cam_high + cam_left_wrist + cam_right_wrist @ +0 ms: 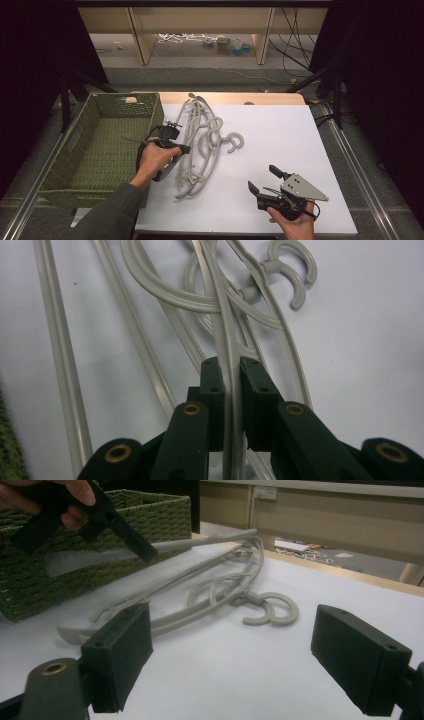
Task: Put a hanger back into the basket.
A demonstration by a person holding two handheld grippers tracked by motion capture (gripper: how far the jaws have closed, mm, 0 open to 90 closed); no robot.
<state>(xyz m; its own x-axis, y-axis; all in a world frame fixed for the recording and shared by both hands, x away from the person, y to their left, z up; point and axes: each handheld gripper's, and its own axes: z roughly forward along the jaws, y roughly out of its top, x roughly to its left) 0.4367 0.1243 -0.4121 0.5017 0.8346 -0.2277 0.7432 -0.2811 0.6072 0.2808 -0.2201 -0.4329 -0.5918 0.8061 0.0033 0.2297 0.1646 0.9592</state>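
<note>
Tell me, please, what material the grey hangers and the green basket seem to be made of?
Hangers: probably moulded plastic, smooth with a slight sheen; the thin ribbed bars and uniform grey colour suggest it. Basket: woven fibre, perhaps paper cord or seagrass, matte; the plaited texture shows on its walls.

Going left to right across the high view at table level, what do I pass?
Green woven basket → left gripper, shut on a hanger → pile of grey hangers → right gripper, jaws open and holding nothing, over the white tabletop.
</note>
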